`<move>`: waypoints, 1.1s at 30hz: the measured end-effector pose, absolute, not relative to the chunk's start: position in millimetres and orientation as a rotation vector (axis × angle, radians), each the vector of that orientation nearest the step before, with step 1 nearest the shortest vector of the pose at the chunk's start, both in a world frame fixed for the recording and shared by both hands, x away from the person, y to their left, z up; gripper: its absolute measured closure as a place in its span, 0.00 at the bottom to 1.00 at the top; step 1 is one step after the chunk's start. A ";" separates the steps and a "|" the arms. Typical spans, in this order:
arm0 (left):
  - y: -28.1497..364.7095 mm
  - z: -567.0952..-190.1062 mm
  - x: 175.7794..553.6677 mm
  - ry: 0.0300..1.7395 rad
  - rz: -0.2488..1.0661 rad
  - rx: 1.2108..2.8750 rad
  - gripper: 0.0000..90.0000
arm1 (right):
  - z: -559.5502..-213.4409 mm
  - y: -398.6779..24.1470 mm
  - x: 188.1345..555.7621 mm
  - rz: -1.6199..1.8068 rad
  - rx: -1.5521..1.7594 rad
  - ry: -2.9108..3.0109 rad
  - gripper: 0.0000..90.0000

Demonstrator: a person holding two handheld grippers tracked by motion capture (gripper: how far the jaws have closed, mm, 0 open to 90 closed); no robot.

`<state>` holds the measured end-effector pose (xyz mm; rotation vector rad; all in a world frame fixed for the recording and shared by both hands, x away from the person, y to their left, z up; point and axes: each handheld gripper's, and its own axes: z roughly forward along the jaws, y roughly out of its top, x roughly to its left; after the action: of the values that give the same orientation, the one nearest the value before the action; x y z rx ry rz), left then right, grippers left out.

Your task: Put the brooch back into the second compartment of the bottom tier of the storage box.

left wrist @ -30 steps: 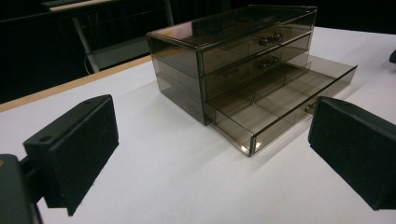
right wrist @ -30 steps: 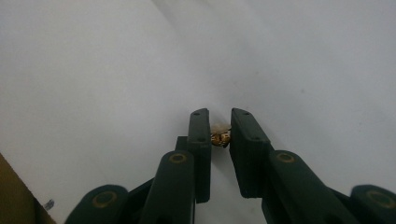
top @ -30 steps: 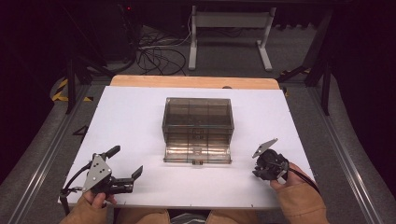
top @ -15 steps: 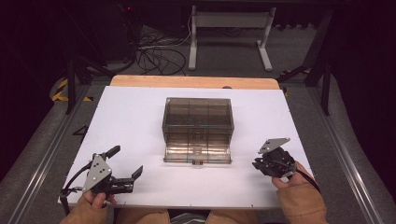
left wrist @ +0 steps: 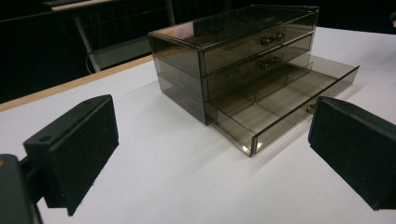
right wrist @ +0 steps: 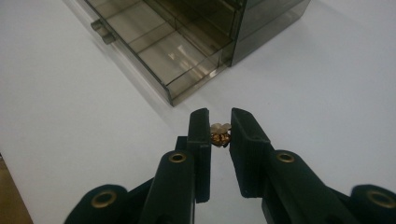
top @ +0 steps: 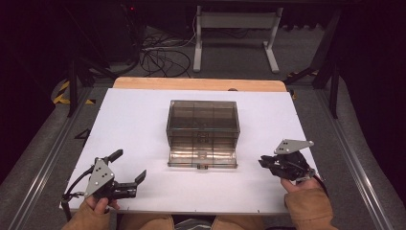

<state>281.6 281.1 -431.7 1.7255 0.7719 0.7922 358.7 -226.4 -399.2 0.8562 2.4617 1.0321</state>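
I have the smoky clear drawer box (top: 202, 125) sitting at the middle of the white worktop (top: 139, 120), a little nearer the far edge than the near one. Its bottom drawer (top: 202, 157) is pulled out toward me and shows its divided compartments, bare as far as I can see in the left gripper view; the two drawers above it are pushed in.

My left gripper (top: 128, 171) rests near the worktop's near left corner, well apart from the box, its jaws spread wide with only the white surface between them.

My right gripper (top: 263, 160) sits near the near right corner, pointing toward the open drawer's right end. In the right gripper view its jaws are drawn close and pinch a small gold-coloured trinket (right wrist: 220, 133) at their tips, just short of the drawer's front corner. The trinket is too small for me to name further.
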 end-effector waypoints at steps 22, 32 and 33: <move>280.8 -431.8 281.8 0.769 0.796 1.727 0.03 | -388.3 -232.0 357.8 1.247 0.802 2.348 0.88; 281.1 -431.8 282.0 0.769 0.796 1.729 0.03 | -386.2 -232.6 357.2 1.252 0.803 2.312 0.88; 280.9 -431.8 282.0 0.770 0.794 1.726 0.03 | -386.2 -232.1 357.2 1.247 0.800 2.312 0.87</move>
<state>282.0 280.9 -431.8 1.7258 0.7702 0.7940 357.2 -232.1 -386.2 0.7995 2.3124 1.2473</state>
